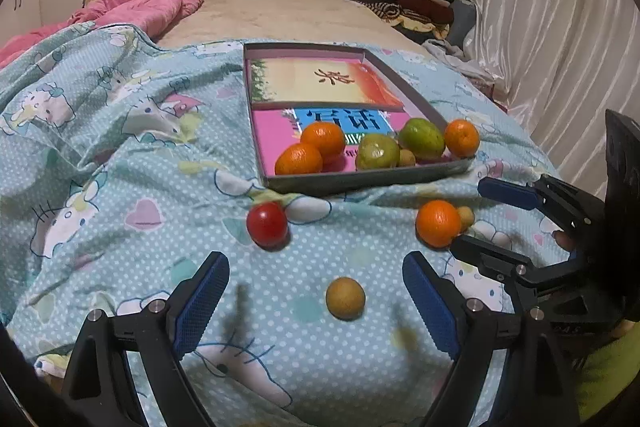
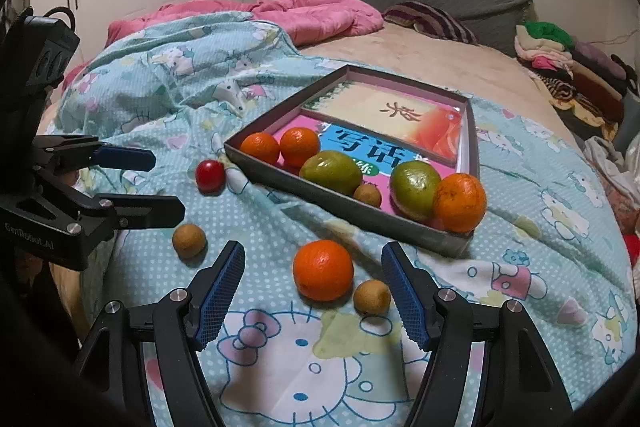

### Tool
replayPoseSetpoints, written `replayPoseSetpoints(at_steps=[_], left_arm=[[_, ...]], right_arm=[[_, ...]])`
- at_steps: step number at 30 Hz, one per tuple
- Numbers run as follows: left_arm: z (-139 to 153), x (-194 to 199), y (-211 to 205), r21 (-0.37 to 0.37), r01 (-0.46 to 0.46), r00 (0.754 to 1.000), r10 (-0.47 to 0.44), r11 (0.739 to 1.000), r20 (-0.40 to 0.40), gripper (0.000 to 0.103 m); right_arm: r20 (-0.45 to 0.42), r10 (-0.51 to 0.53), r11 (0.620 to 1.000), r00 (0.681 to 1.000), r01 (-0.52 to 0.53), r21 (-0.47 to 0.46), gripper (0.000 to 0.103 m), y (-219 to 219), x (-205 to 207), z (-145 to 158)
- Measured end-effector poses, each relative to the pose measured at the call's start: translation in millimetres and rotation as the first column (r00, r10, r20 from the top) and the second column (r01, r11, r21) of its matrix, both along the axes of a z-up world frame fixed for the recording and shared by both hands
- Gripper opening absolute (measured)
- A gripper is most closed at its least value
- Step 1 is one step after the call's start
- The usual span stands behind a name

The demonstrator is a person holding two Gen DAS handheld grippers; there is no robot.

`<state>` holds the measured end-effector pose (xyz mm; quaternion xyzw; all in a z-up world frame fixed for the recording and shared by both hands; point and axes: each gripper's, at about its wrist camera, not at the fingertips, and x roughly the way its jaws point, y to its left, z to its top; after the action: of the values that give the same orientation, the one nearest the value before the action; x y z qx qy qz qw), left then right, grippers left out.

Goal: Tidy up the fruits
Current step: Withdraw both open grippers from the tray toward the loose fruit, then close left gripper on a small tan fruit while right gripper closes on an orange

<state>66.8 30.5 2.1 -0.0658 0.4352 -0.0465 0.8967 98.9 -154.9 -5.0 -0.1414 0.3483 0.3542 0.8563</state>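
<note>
Left hand-held gripper (image 2: 160, 183) marked "GenRobot.AI", book (image 2: 372, 155) reading "写话"

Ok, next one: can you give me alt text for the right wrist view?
An open right gripper hovers over a loose orange and a small brown fruit on a Hello Kitty blanket. Behind them a shallow box tray holds three oranges, two green fruits and a small brown one. The left gripper, also open, enters at left near a red fruit.

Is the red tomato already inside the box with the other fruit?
No, the red tomato lies on the blue blanket just outside the grey box, left of its near corner.
</note>
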Motion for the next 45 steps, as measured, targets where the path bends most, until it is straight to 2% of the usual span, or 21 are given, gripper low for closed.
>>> replayPoseSetpoints(at_steps=[8, 17, 29, 35, 45], left_arm=[[-9, -3, 1, 0.003, 0.003, 1.000, -0.003, 1.000, -0.028, 0.088], [-19, -2, -9, 0.007, 0.054, 0.997, -0.053, 0.999, -0.054, 0.087], [-23, -2, -15, -0.010, 0.073, 0.996, -0.074, 0.997, -0.053, 0.077], [-23, -1, -13, -0.027, 0.074, 0.996, -0.075, 0.997, -0.044, 0.069], [-25, -1, -19, -0.044, 0.111, 0.993, -0.113, 0.993, -0.041, 0.056]], right_arm=[[-0.011, 0.015, 1.000, 1.000, -0.015, -0.027, 0.073, 5, -1, -8], [-0.009, 0.008, 0.999, 1.000, -0.008, -0.052, 0.073, 5, 3, -16], [-0.003, 0.016, 0.998, 1.000, -0.016, -0.065, 0.072, 7, 4, -19], [-0.005, 0.026, 0.998, 1.000, -0.026, -0.058, 0.072, 10, 5, -19], [-0.014, 0.038, 0.997, 0.999, -0.039, -0.072, 0.054, 14, 10, -25]])
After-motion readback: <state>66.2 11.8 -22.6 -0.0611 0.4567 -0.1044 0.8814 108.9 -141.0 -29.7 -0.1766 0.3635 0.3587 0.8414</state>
